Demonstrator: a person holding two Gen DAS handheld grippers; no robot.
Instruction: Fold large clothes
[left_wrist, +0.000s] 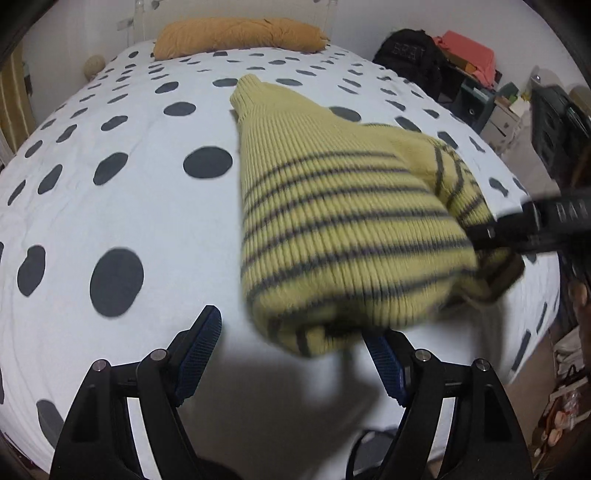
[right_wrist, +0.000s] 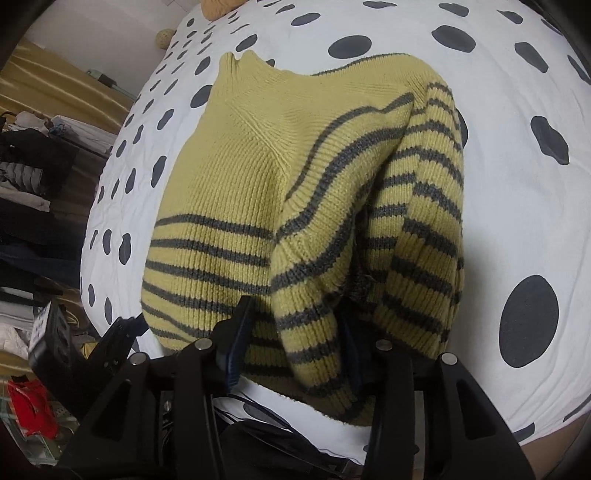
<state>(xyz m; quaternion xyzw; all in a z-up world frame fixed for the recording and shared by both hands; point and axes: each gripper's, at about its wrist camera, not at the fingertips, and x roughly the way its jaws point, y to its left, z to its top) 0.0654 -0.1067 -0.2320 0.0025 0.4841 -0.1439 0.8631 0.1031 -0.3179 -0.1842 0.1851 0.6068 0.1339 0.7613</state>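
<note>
Sweater (left_wrist: 343, 229), yellow knit with dark grey stripes, lies partly folded on the bed (left_wrist: 110, 206), whose white cover has dark spots, its collar pointing toward the orange pillow (left_wrist: 240, 37) at the head. The left gripper (left_wrist: 291, 354) stands with its jaws apart at the sweater's near hem, nothing pressed between them. The right gripper (right_wrist: 291, 343) has a folded striped sleeve between its blue pads (right_wrist: 236, 332); whether they press on it I cannot tell.
</note>
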